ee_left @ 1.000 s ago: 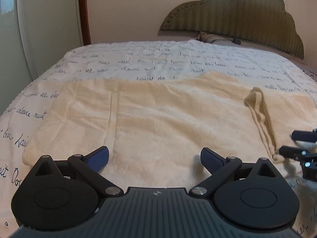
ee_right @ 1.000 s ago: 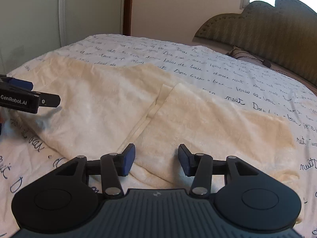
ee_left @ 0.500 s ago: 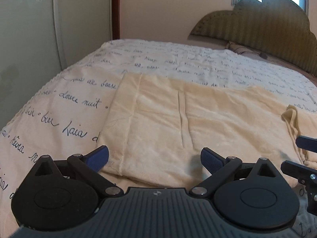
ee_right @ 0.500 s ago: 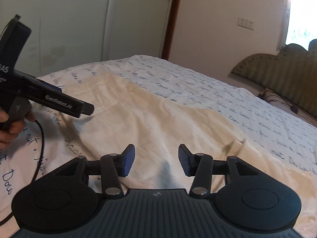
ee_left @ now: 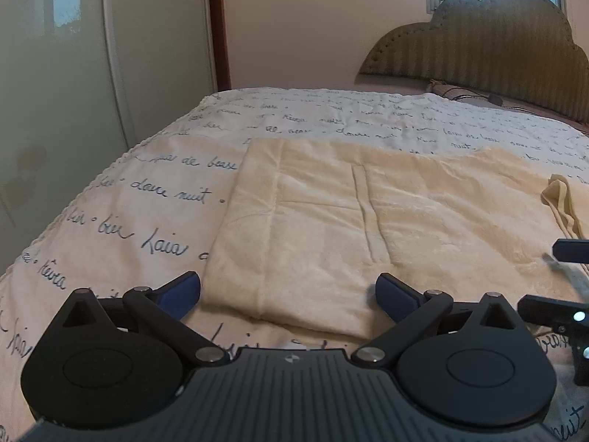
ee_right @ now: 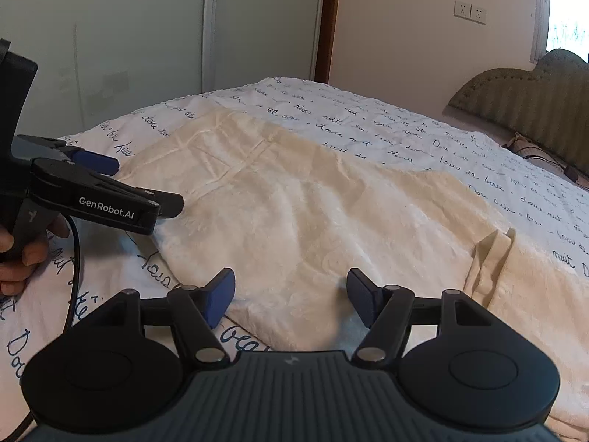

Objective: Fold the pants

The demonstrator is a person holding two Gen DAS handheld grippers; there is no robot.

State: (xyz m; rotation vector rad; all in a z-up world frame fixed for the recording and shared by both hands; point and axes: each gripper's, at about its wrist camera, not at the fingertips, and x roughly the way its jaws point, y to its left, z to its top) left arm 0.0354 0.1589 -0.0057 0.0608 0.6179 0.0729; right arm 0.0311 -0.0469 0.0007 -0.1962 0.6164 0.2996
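Observation:
Cream fleece pants [ee_left: 349, 221] lie flat across the bed, waistband end at the left in the left wrist view, folded leg edge at the right [ee_left: 563, 202]. My left gripper [ee_left: 287, 294] is open and empty, hovering over the pants' near left corner. My right gripper [ee_right: 291, 293] is open and empty, just above the near edge of the pants [ee_right: 313, 213]. The left gripper also shows at the left of the right wrist view [ee_right: 147, 191], held by a hand. The right gripper's fingers [ee_left: 552, 309] show at the right edge of the left wrist view.
The bed has a white cover with blue handwriting [ee_left: 165, 191]. A green padded headboard [ee_left: 478, 48] stands at the far end. Wardrobe doors [ee_left: 73, 92] line the left side, close to the bed's edge. A cable [ee_right: 75, 258] hangs from the left gripper.
Both grippers have swung left toward the waistband end of the pants. The right gripper's jaws have opened wider. The pants have not moved.

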